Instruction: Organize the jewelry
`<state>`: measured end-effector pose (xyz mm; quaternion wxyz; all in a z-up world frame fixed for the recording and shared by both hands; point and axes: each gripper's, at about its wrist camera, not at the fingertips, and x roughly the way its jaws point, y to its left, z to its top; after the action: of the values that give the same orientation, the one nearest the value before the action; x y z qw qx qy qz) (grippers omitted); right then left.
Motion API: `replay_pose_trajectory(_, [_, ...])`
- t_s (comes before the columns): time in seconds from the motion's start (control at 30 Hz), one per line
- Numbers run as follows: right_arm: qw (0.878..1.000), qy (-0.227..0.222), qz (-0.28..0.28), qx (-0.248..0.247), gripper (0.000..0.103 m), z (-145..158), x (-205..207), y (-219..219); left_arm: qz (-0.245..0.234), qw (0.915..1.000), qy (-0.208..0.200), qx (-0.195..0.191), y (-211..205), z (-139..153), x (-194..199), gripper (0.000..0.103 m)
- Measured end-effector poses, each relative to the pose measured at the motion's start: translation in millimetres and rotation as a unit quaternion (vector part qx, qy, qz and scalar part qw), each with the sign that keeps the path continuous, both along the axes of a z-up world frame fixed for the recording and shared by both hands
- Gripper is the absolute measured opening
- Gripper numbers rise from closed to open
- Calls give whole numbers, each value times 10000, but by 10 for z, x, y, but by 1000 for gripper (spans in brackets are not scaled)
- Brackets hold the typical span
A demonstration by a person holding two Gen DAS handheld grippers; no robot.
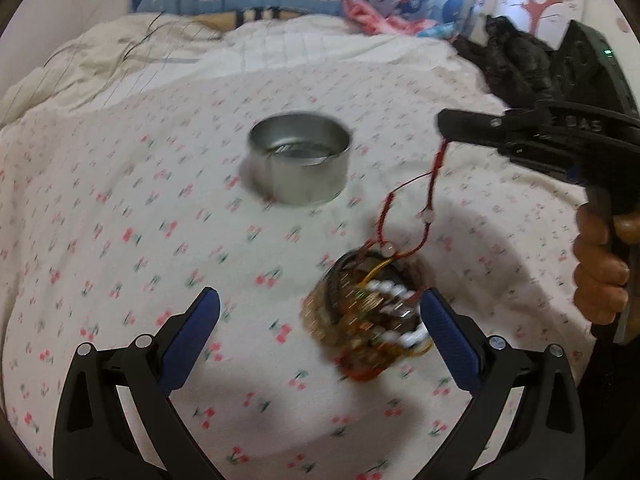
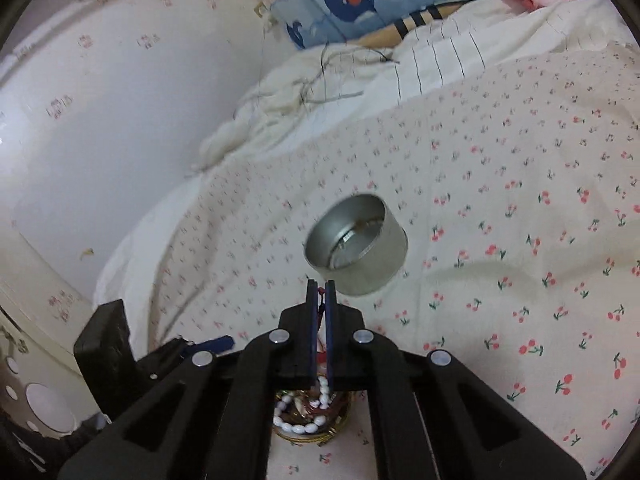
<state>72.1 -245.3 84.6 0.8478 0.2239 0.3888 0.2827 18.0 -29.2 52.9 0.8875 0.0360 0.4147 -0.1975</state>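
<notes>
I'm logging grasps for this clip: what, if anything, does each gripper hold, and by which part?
The right gripper pinches the red cord bracelet at its top end; the rest hangs down toward the jewelry pile. The left gripper is open, holding nothing.

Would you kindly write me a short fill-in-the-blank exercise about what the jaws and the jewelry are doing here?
1. The right gripper is shut on a ____ cord bracelet.
2. The left gripper has its jaws ____.
3. The round metal tin stands on the cherry-print ____.
4. White ____ lie in the jewelry pile.

Missing words: red; open; bedsheet; beads
</notes>
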Motion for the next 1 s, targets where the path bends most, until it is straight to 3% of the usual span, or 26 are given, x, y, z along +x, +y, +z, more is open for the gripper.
replay_pose_trajectory(0.17, [9992,-111,-394,38,4,46,-1,-147,-46,9996,-48,269,-169,-67,113,96])
replay_pose_trajectory(0.37, [9974,-127,-684,180,4,53,-10,-321,-7,9989,305,-343,-105,-76,292,96])
replay_pose_trajectory(0.53, [9979,-137,-609,167,4,51,-25,-302,-206,9997,73,125,-56,-51,84,96])
replay_pose_trajectory(0.6, [9981,-146,-576,186,4,57,-37,-287,-134,9991,-259,319,-49,13,-50,96])
replay_pose_trajectory(0.73, [9985,-119,-509,174,4,55,-41,-244,-522,9932,-839,610,-229,152,-252,96])
replay_pose_trajectory(0.8, [9985,-117,-504,186,4,56,-43,-244,-715,9911,-898,678,-329,128,-292,96])
replay_pose_trajectory(0.9, [9982,-143,-533,228,4,78,-55,-254,-957,9909,-733,603,-486,97,-259,84])
replay_pose_trajectory(1.0, [9980,-135,-549,285,4,78,-55,-264,-1081,9882,-754,779,-679,68,-234,79])
